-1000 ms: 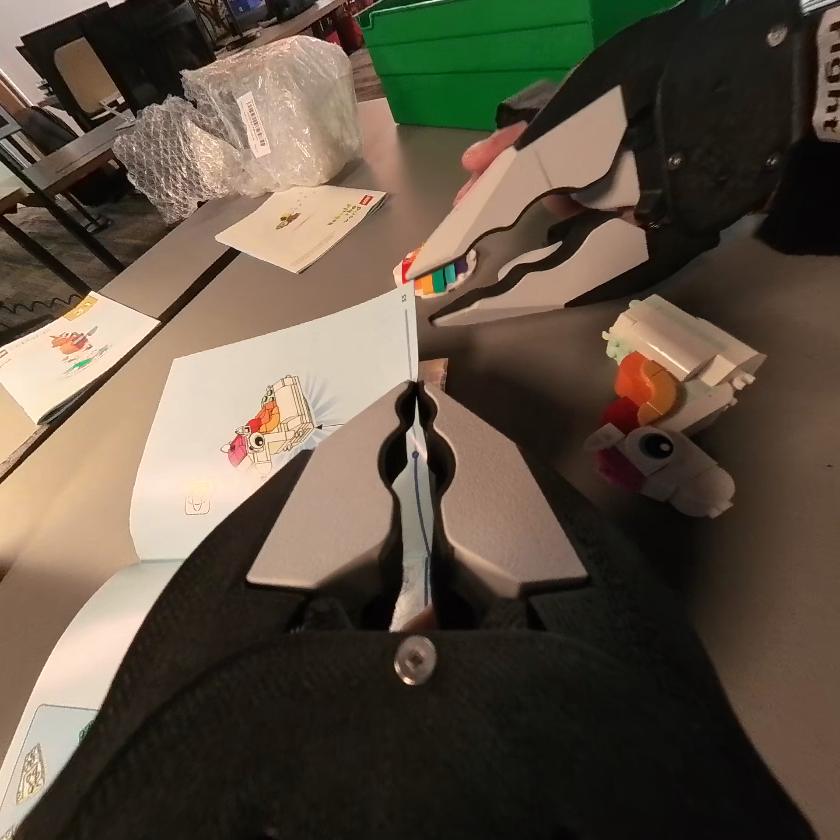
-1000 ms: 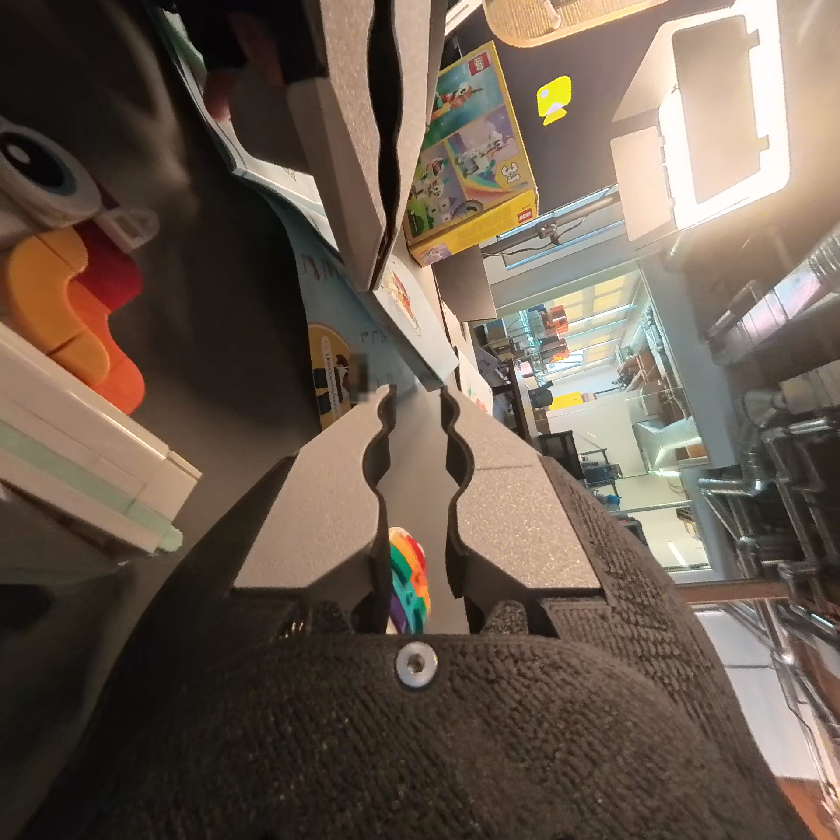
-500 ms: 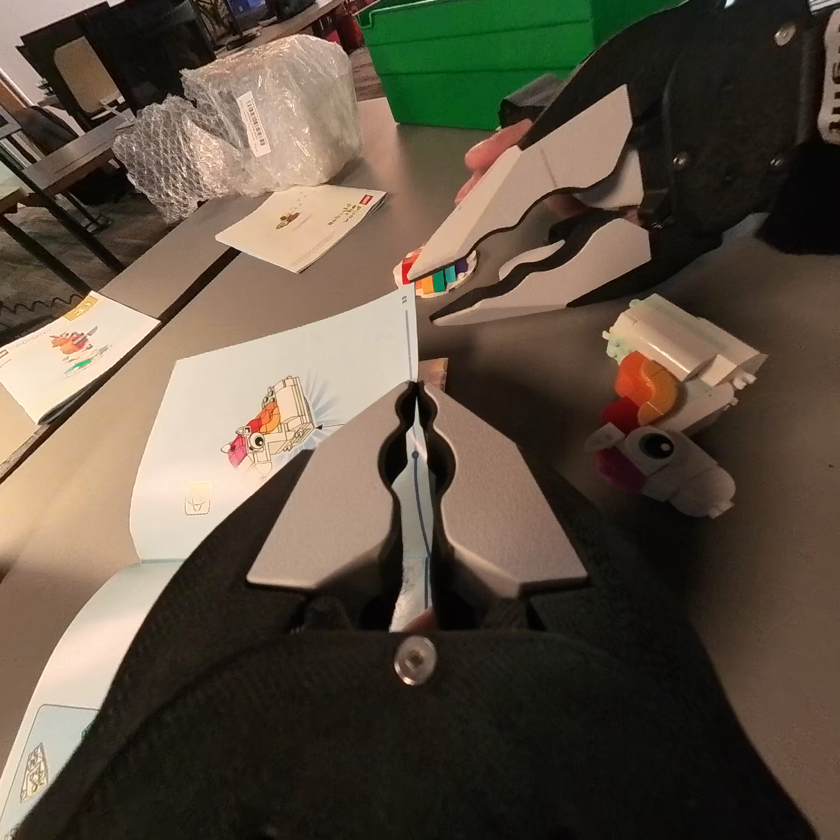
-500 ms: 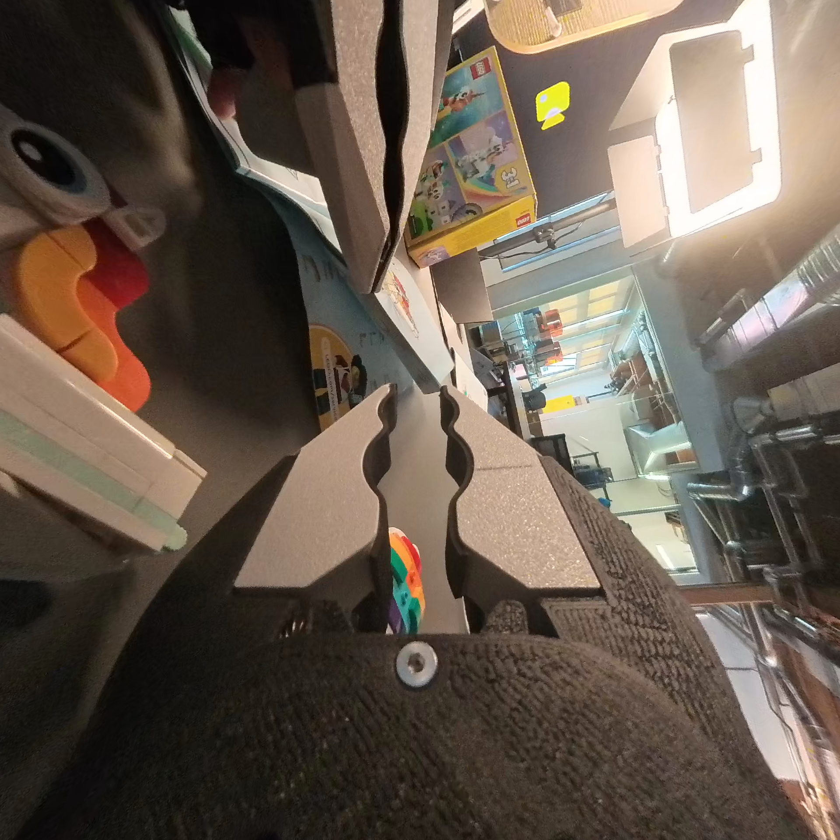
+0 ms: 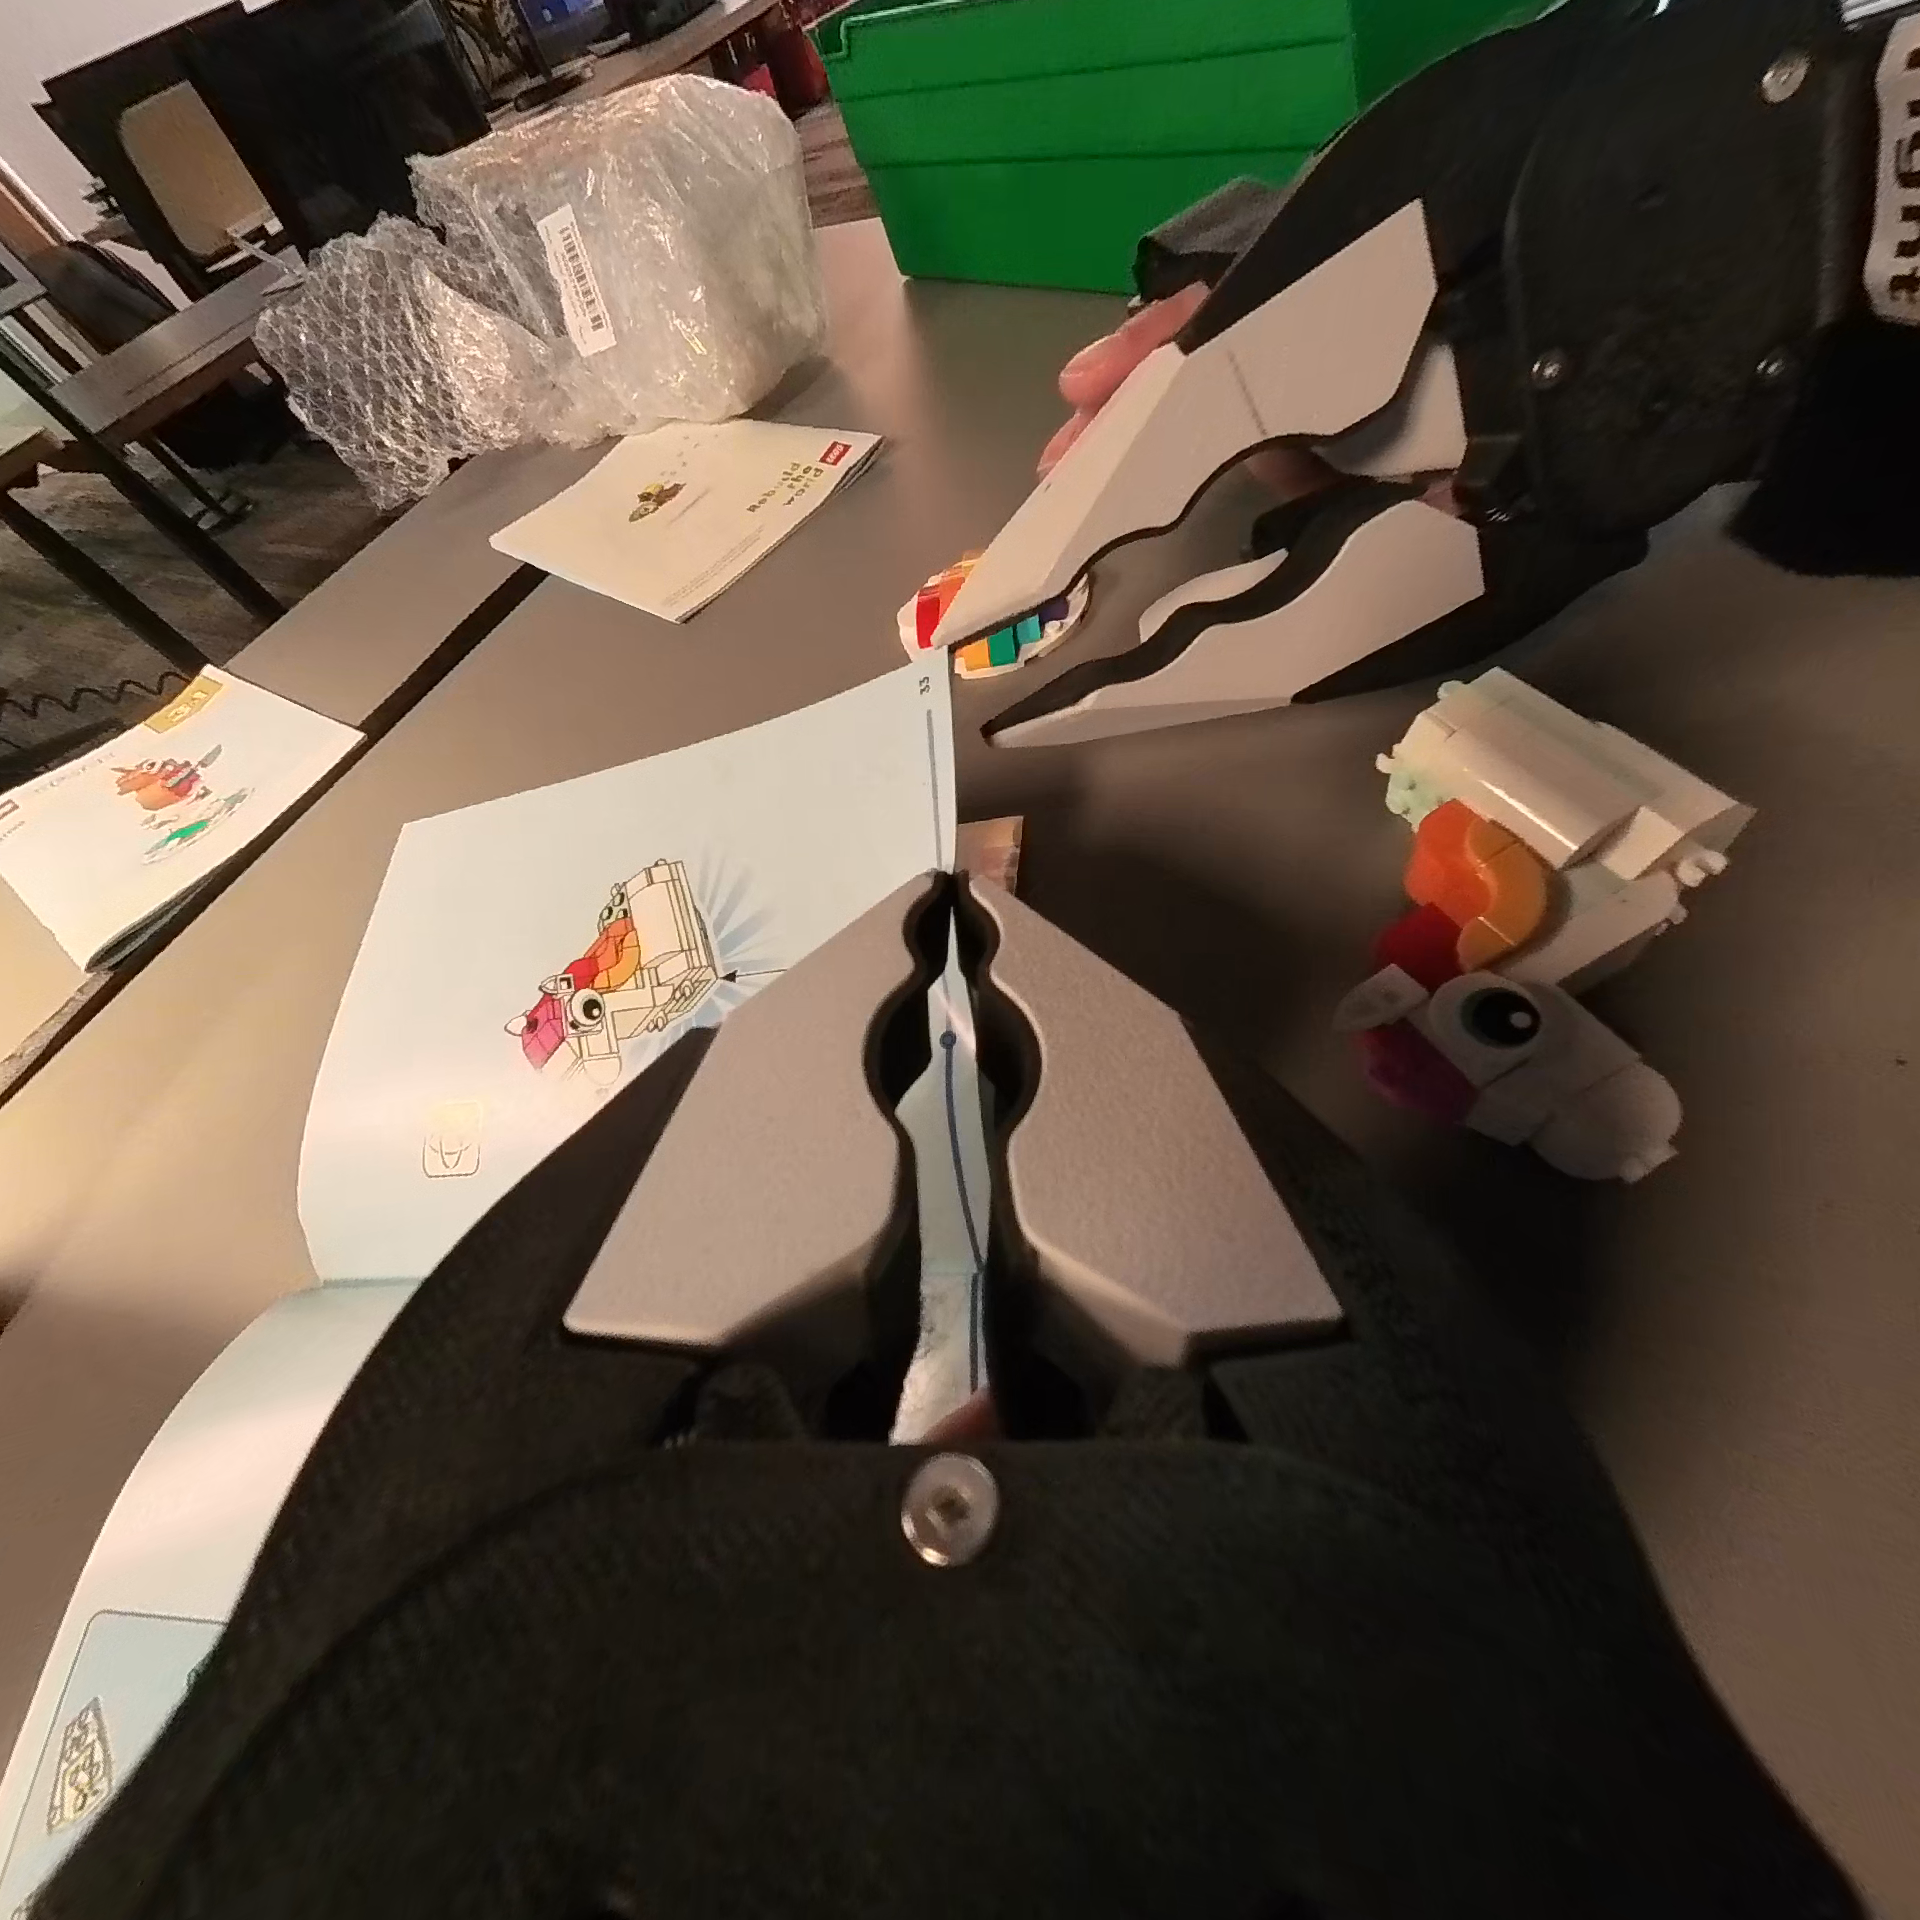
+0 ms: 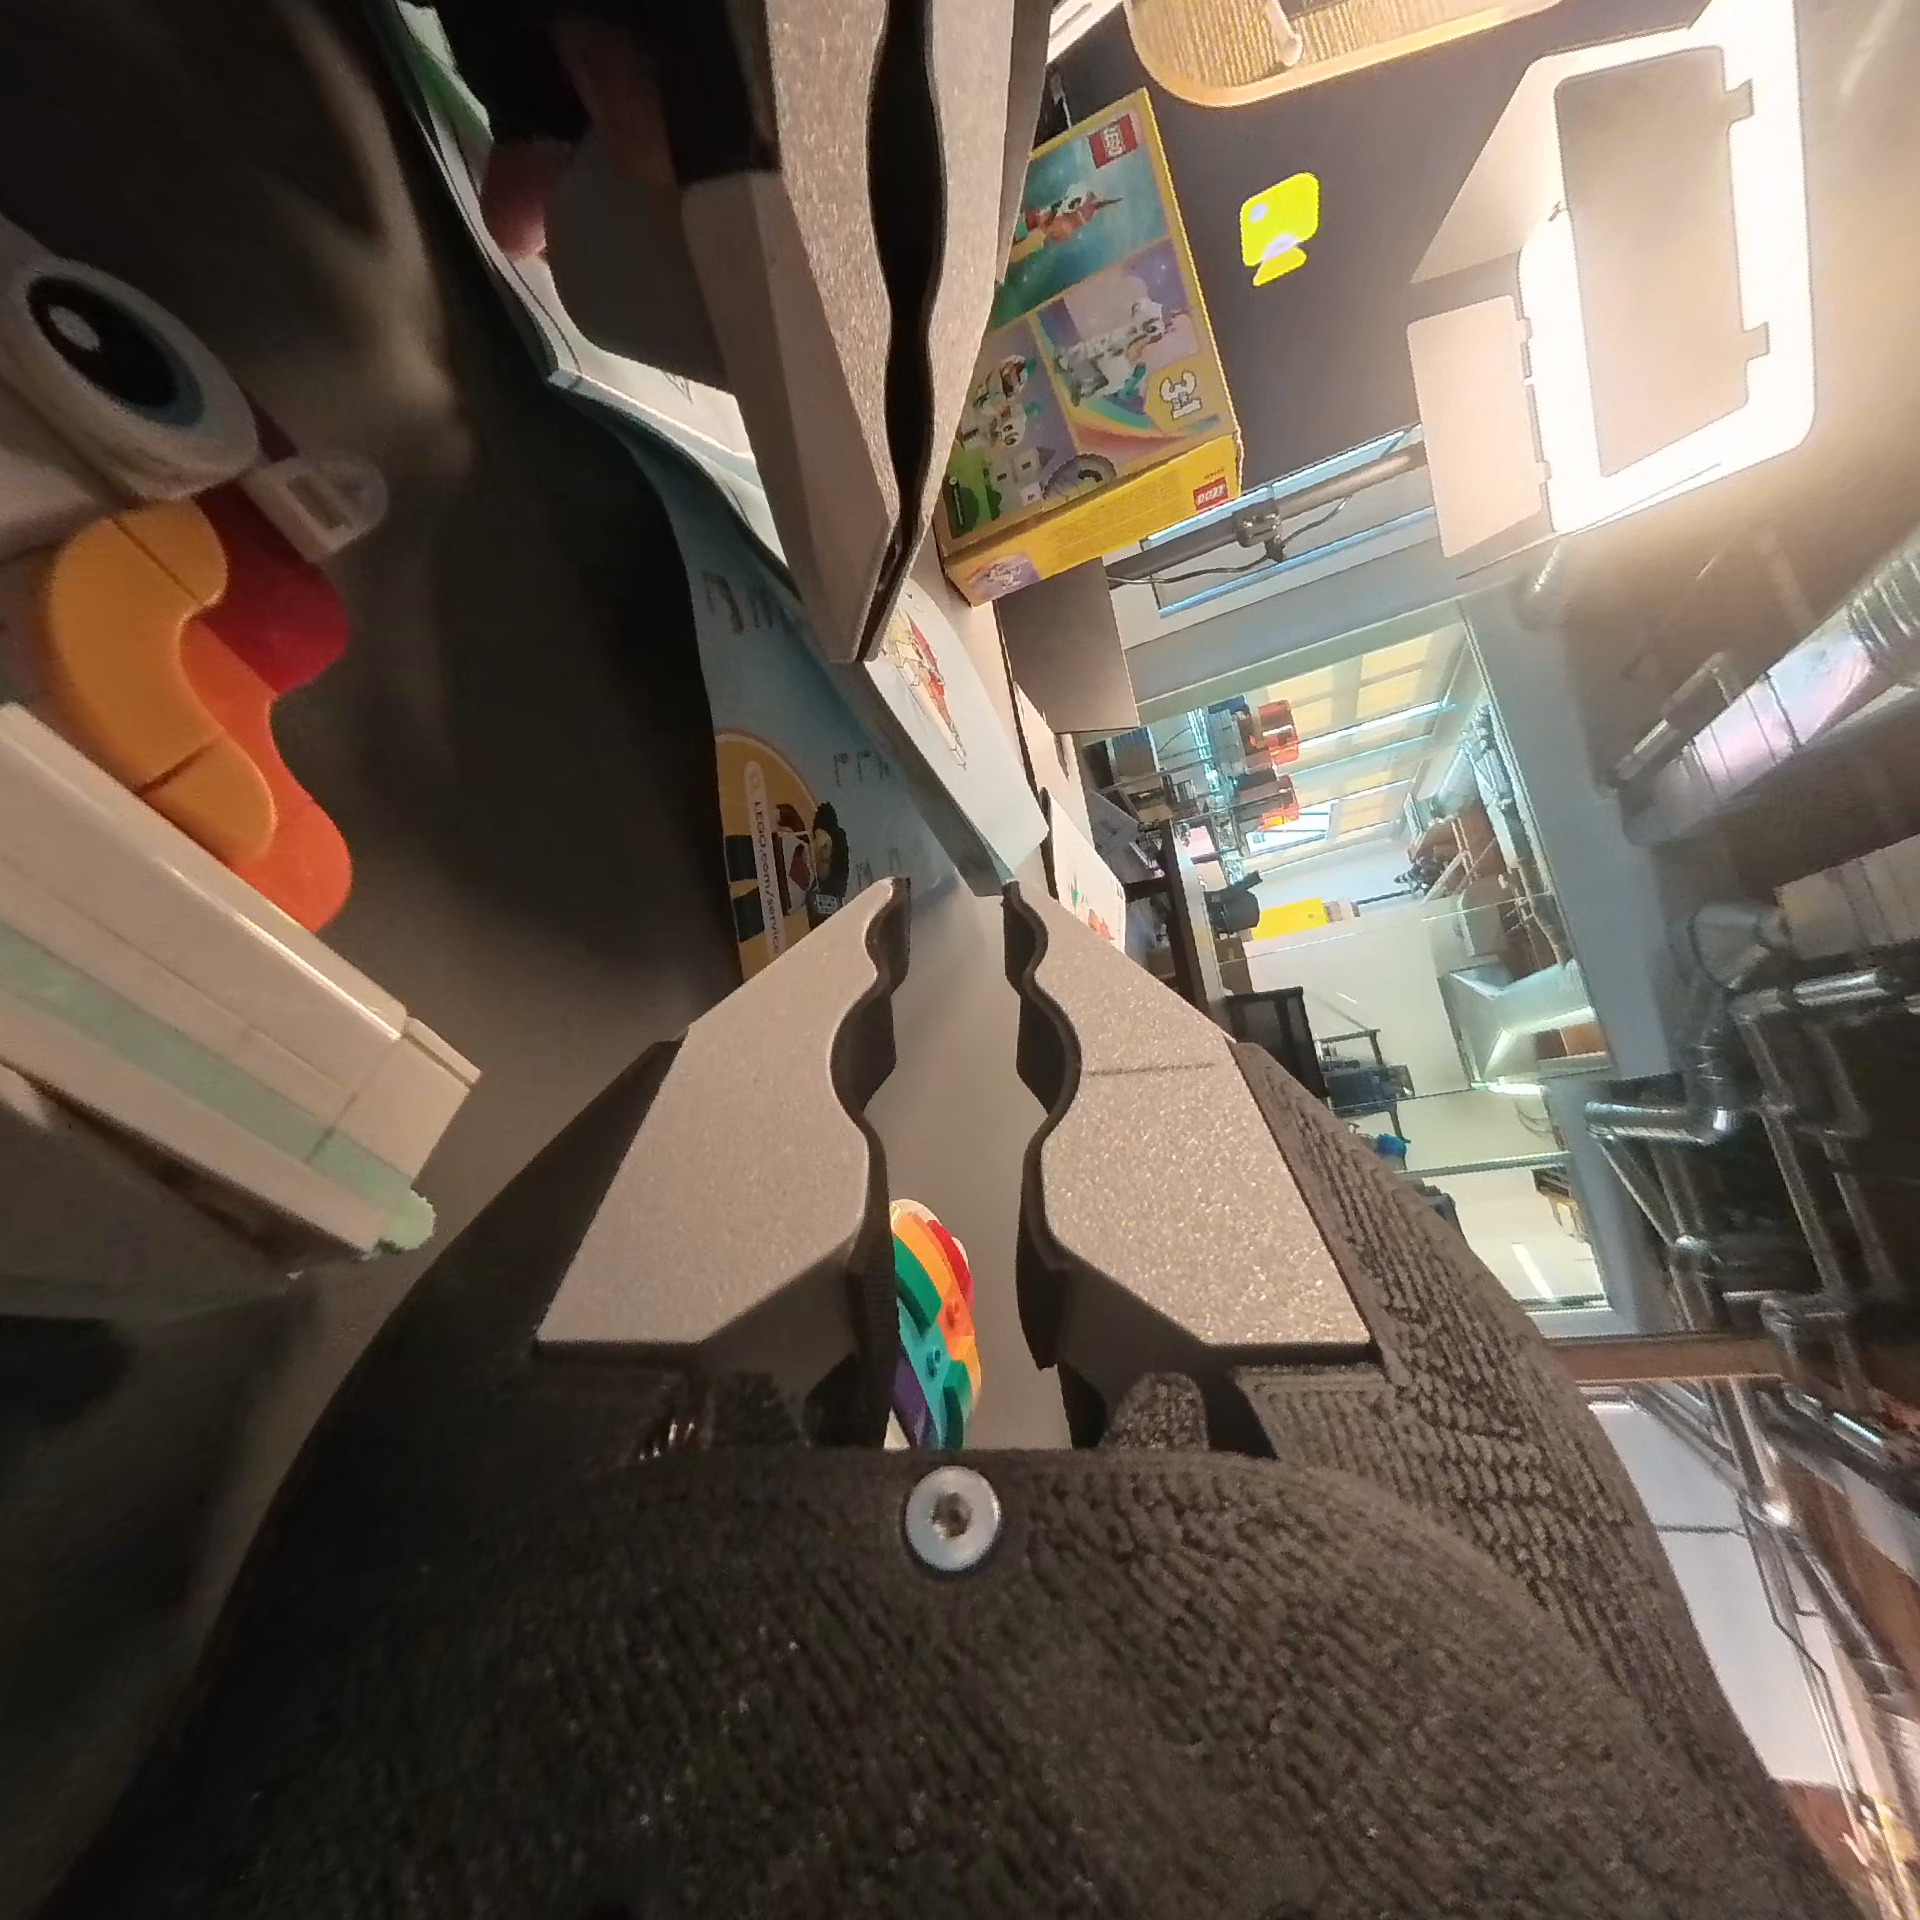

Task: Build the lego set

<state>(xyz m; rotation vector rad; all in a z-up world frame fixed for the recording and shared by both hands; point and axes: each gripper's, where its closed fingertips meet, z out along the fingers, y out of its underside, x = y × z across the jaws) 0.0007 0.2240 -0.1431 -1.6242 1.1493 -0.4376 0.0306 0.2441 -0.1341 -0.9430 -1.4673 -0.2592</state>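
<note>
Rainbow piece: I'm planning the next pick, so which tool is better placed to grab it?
Right. The right tool is open with its tips around the rainbow piece, while the left tool is shut on the instruction booklet page.

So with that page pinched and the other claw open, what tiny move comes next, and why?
Probably the right gripper should close on the small rainbow-coloured brick piece, which already sits between its open fingers. The left gripper is shut on the pale blue instruction booklet page, and the half-built white lego animal with orange and red curved bricks lies on the grey table, seemingly awaiting more parts.
</note>
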